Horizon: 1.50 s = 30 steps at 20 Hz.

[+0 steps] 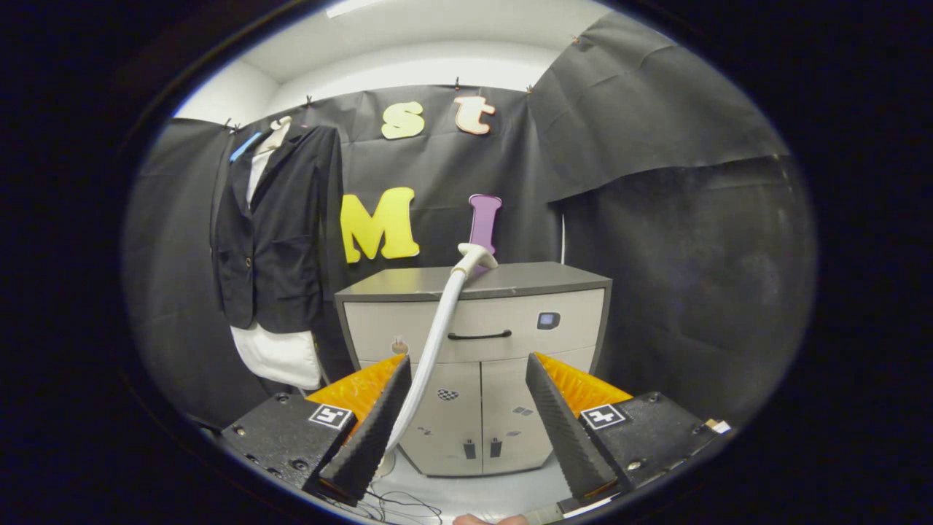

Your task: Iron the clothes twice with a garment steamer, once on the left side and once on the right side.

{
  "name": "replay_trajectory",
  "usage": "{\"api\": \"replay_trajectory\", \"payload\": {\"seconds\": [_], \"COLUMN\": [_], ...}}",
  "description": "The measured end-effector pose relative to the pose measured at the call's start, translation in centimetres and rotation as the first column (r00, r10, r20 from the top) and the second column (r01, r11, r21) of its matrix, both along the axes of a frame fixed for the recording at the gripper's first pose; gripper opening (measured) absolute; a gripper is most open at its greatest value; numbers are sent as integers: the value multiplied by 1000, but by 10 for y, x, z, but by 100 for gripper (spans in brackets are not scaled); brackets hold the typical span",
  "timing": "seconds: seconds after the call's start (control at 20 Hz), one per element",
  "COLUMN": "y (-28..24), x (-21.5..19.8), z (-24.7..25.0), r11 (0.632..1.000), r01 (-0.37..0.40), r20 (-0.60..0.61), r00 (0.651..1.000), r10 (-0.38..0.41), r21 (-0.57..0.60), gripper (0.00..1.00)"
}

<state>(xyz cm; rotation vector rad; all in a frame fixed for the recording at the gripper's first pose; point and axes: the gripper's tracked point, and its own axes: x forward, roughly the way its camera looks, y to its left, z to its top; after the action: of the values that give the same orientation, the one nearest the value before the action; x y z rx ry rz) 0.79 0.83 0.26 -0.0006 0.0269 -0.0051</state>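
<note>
Black cloth drapes the booth on every side, and ahead of the tongs (466, 408) stands a grey-topped cabinet (477, 350) with a drawer handle, two lower doors and a pale floor under it. The fingers stand wide apart, gripping nothing. A white steamer hose (437, 332) rises from below, just beside the left finger, and arches up to the steamer head (475, 257) resting at the cabinet top's near edge, beyond the fingers. Off to the left and well beyond the left finger hangs the garment: a dark blazer (273, 233) on a hanger, a white shirt tail (280, 356) showing below its hem.

By the look of it, the step in hand is fetching the steamer, and no ironing has begun. To do it well, I'd say drive forward and up to the head, straddle its neck squarely, and close firmly before lifting, so the stiff hose cannot twist it loose. Mind the hose slack by the left finger; it could snag. Dark cables (397, 503) trail on the floor below the fingers.
</note>
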Motion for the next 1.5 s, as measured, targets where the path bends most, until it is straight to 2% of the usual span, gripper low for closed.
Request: {"api": "replay_trajectory", "payload": {"seconds": [0.35,0.5,0.8,0.95,1.05,1.25,1.5], "y": [27,47,75,75,60,49,22], "x": [25,37,71,107,142,208,276], "z": [17,12,57,83,91,101,111], "r11": [998,997,995,995,994,986,987], "r01": [-9,-17,-3,-10,27,14,57], "r20": [-16,-75,-58,-70,-108,-190,-267], "r00": [1000,997,998,997,994,982,963], "r10": [10,23,9,18,-15,19,-15], "r21": [64,80,104,103,107,169,150], "gripper": [99,99,99,99,99,99,98]}}
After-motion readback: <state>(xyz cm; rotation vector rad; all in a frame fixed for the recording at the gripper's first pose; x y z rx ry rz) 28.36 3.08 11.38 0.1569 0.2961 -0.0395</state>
